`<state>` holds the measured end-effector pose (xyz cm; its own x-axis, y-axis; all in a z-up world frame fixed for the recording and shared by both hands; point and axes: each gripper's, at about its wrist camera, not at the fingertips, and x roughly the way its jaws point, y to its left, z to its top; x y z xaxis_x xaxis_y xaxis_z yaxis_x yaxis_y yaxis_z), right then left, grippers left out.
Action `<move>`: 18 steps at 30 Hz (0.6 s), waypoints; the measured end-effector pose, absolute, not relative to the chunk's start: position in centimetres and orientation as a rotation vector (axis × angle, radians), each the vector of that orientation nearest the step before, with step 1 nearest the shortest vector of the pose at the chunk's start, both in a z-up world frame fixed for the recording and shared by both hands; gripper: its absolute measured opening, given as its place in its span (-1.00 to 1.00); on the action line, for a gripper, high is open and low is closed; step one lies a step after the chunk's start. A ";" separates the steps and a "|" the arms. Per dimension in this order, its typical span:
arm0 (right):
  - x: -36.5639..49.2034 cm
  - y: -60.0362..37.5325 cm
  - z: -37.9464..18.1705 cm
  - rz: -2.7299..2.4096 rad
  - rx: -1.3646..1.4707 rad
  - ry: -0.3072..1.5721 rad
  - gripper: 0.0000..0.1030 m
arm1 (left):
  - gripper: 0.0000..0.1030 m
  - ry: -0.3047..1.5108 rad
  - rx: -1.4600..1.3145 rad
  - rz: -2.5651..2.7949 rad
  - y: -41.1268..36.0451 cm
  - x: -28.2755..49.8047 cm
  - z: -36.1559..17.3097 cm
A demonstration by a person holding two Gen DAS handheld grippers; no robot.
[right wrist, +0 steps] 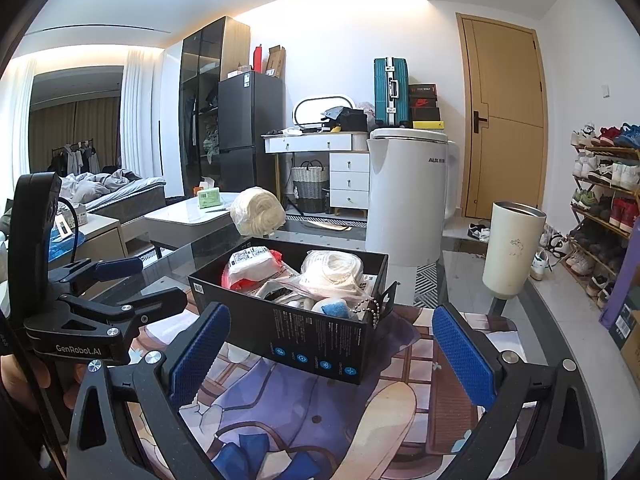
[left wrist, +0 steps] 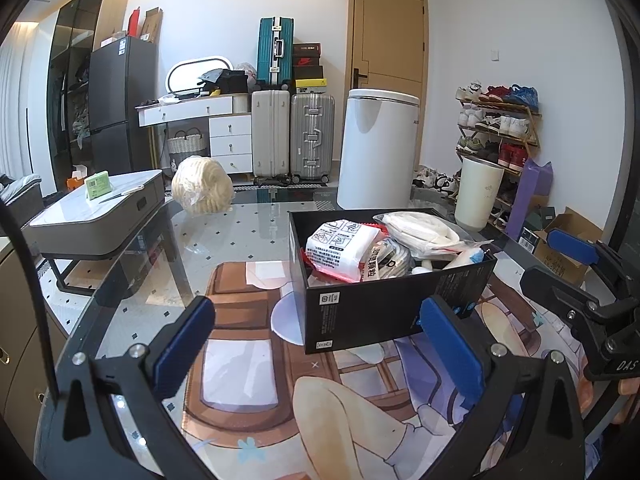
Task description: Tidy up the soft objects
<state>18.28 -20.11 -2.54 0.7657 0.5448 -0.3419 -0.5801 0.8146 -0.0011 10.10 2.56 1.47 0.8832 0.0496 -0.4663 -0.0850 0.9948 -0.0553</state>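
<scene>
Fingers first: both grippers had their blue textured pads spread wide with nothing between them. The left gripper [left wrist: 316,344] hung over the printed mat [left wrist: 240,380], and the right gripper [right wrist: 332,352] sat just short of the black box [right wrist: 320,336], also over the mat.

Going left to right across the glass table [left wrist: 248,224]: far back on the left was the one soft thing not yet packed, a cream bundle of yarn or rope in clear plastic [left wrist: 202,186], well apart from everything else. It looked light and squishy, and the film probably made it slippery, so my guess was to pinch deep across the fat middle so the pads sink in rather than skate off the wrap.

Middle-right was the box, stiff cardboard with sharp corners, already stuffed: a white printed packet with red edging [left wrist: 340,240], a bagged white coil of rope [right wrist: 332,272], something small and blue [right wrist: 334,308], and a ball chain [right wrist: 370,308] dangling over the near wall. All crinkly bags and soft fill, nothing fragile as far as I could tell.

Furthest right stood a smooth cream tumbler [right wrist: 512,256], hard and upright, near the box but not touching it.
</scene>
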 end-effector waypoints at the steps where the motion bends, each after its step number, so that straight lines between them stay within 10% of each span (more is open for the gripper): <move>1: 18.3 -20.1 -2.5 0.614 -0.109 0.337 0.99 | 1.00 0.484 -0.073 0.069 2.5 10.1 1.5; 18: 18.2 -20.1 -2.6 0.614 -0.110 0.338 0.99 | 1.00 0.482 -0.070 0.069 2.5 10.1 1.5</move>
